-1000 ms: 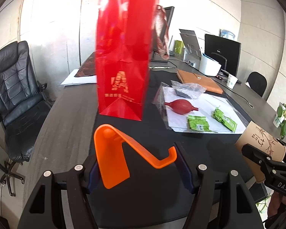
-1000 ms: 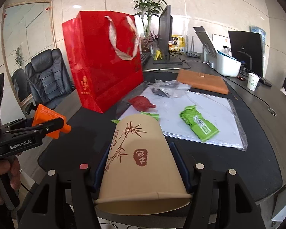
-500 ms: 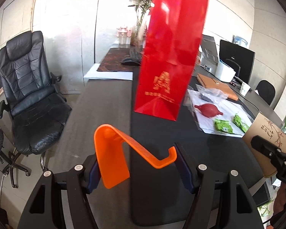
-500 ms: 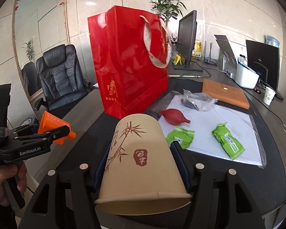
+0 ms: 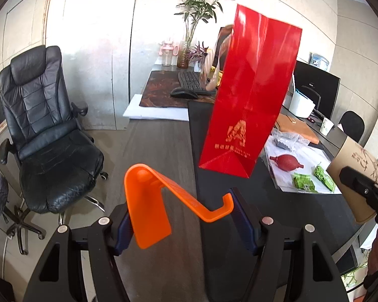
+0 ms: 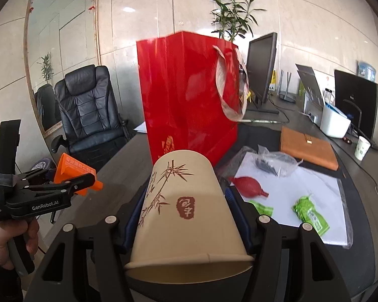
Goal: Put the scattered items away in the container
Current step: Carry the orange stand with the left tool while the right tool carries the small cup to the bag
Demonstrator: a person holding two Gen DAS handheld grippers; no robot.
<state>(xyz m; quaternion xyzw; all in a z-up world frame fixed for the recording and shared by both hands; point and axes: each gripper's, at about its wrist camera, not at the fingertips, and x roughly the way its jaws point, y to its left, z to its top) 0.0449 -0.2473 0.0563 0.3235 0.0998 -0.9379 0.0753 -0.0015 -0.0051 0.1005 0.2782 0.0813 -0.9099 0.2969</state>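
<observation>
The left claw (image 5: 180, 220) grips an orange stand (image 5: 148, 211), and the right claw (image 6: 186, 216) grips a paper cup (image 6: 186, 206); both tilt downward before the red bag (image 6: 186, 95) on the table (image 6: 360, 239).

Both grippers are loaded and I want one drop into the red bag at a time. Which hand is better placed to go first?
Probably the right. Its gripper holds the paper cup directly before the red bag, whose handle side faces it. The left gripper, with the orange hook, sits off to the bag's side.
</observation>
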